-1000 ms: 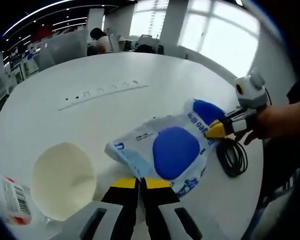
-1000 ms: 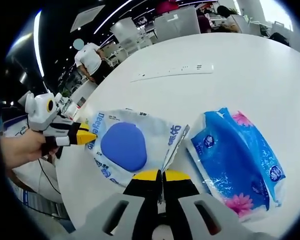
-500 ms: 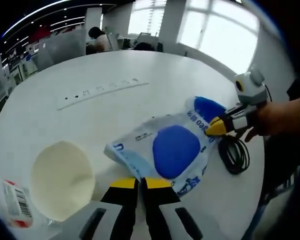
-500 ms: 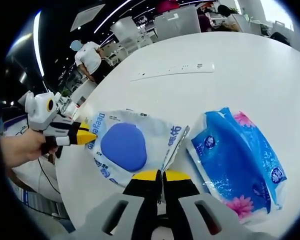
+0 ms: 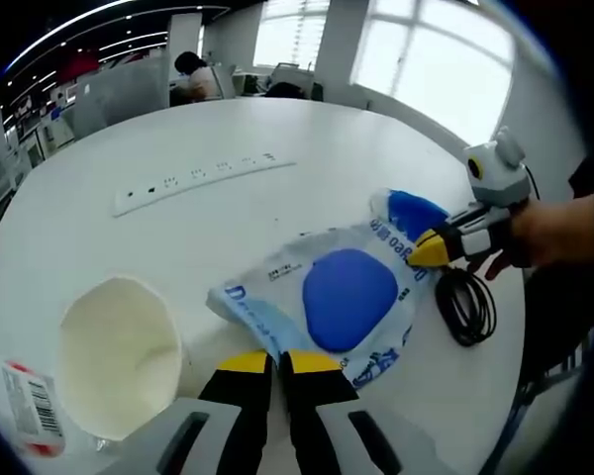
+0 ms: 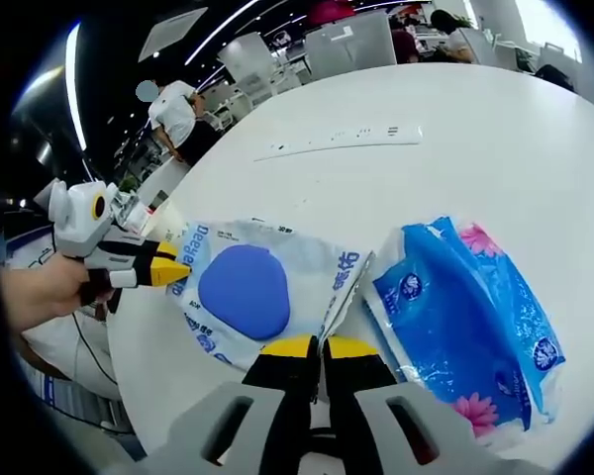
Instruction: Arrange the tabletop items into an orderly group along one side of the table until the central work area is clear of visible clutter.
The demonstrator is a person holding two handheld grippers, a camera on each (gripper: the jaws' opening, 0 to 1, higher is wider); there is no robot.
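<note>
A white wet-wipes pack (image 5: 348, 297) with a blue oval lid lies on the round white table (image 5: 228, 228). My left gripper (image 5: 277, 362) is shut on its near edge. My right gripper (image 5: 421, 252), held by a hand, grips the opposite edge. In the right gripper view the same pack (image 6: 246, 290) lies ahead of my right gripper (image 6: 319, 347), which is shut on its edge, and my left gripper (image 6: 178, 270) meets the pack's far-left edge. A blue tissue pack (image 6: 465, 317) with pink flowers lies just right of the wipes; it also shows as a blue tissue pack (image 5: 411, 211) behind the wipes.
A white paper cup (image 5: 119, 351) stands left of my left gripper, with a barcode-labelled bottle (image 5: 30, 411) beside it. A coiled black cable (image 5: 467, 307) lies near the table edge. A flush power strip (image 5: 203, 180) crosses the table's middle. A person (image 6: 178, 114) stands beyond the table.
Both grippers keep their hold on the wipes pack. The views have shifted only slightly; nothing on the table has clearly moved.
</note>
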